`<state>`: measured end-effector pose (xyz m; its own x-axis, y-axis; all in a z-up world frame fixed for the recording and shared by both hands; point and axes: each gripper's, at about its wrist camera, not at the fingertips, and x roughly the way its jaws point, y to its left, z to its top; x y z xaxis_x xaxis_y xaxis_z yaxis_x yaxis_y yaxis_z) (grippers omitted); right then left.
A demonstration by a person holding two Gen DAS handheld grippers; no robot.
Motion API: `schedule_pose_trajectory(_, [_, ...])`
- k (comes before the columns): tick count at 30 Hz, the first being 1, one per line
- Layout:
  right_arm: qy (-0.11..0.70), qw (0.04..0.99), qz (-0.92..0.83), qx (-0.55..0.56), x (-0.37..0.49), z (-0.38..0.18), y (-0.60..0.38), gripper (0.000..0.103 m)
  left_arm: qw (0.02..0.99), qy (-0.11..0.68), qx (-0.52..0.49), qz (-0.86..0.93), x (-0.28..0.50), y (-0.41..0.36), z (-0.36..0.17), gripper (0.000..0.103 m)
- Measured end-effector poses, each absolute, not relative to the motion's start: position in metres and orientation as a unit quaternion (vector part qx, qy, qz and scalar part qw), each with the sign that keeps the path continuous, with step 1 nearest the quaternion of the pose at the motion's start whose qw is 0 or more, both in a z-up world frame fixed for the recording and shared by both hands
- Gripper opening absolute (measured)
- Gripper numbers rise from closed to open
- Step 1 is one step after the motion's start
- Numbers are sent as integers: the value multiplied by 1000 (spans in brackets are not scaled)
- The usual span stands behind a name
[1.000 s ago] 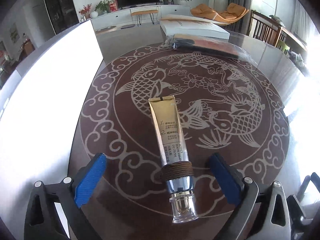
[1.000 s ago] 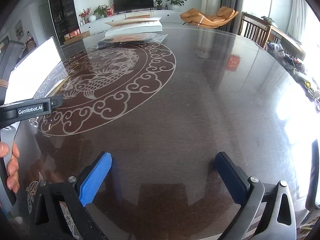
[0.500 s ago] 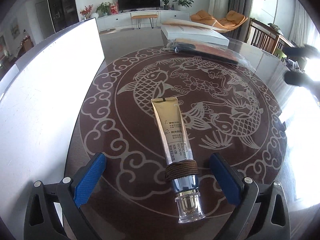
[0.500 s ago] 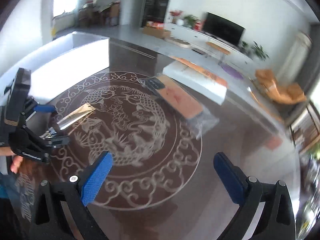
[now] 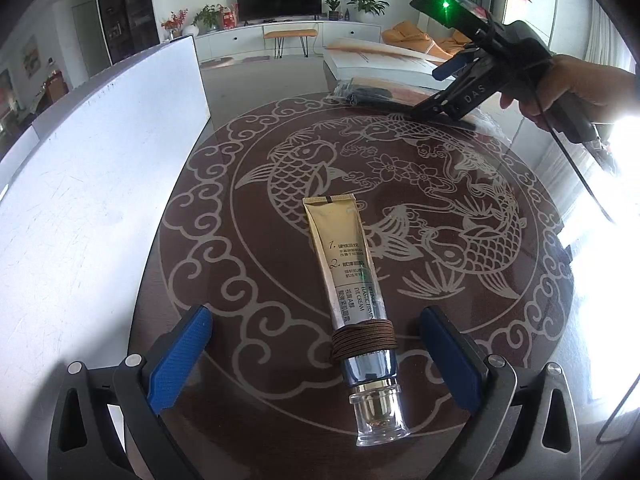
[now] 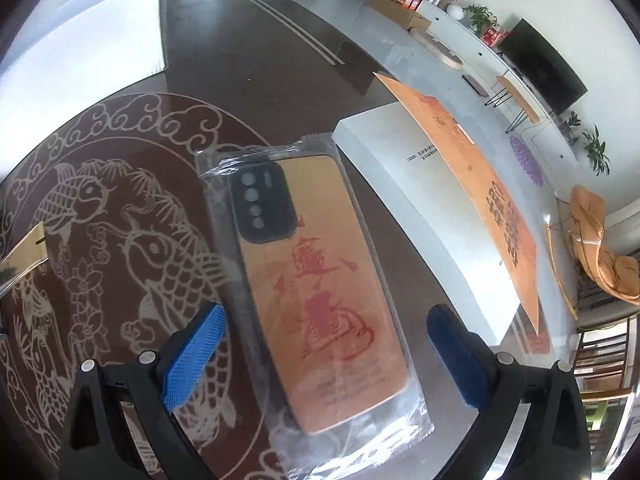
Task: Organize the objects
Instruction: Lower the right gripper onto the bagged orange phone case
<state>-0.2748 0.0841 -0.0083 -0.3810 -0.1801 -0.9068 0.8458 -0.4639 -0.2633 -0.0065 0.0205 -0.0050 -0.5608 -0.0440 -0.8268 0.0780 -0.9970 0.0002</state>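
Note:
A gold eye-cream tube (image 5: 350, 276) with a brown cord wound near its clear cap lies on the dark table, cap toward me. My left gripper (image 5: 316, 354) is open, its blue pads on either side of the cap end, not touching it. My right gripper (image 6: 326, 354) is open above an orange phone case in a clear plastic bag (image 6: 320, 284), which lies between its pads. In the left wrist view the right gripper (image 5: 436, 92) hovers over that bag (image 5: 372, 94) at the far side. The tube's tail shows at the left edge of the right wrist view (image 6: 24, 248).
A white box with an orange sheet on top (image 6: 432, 184) lies just beyond the phone case. A large white board (image 5: 88, 184) stands along the table's left side. The table has a koi pattern (image 5: 400, 208) in its middle. Chairs and a TV cabinet are behind.
My right gripper swung from the table's right side across to the far side and now hovers over the bagged phone case. My left gripper stayed around the tube.

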Motion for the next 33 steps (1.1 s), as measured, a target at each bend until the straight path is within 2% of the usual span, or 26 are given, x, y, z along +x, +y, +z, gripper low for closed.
schedule_pose_trajectory(5, [242,351,-750,507,-298,-17,100,100,35,19,467,-884,-6,21,-5,103])
schedule_pose_trajectory(6, [232,343,-762,499,-293,-14,103,92,34,19,467,-884,-7,21,-5,103])
schedule_pose_trajectory(7, [223,331,-770,498,-287,-13,106,87,35,19,467,-883,-7,21,-5,103])
schedule_pose_trajectory(9, [210,300,-785,499,-266,-11,112,83,35,19,467,-883,-7,21,-5,103])
schedule_pose_trajectory(15, [130,173,-842,495,-149,-10,164,83,35,19,467,-883,-9,21,-6,103])
schedule_pose_trajectory(19, [67,83,-869,483,-49,-10,208,84,35,19,467,-883,-9,21,-6,103])
schedule_pose_trajectory(23, [37,31,-886,460,24,-10,224,85,36,18,467,-883,-10,21,-6,103])
schedule_pose_trajectory(28, [32,26,-883,467,30,-16,222,103,35,18,467,-883,-11,21,-7,103])
schedule_pose_trajectory(33, [23,27,-882,469,40,-17,229,103,34,18,467,-883,-12,21,-8,103])
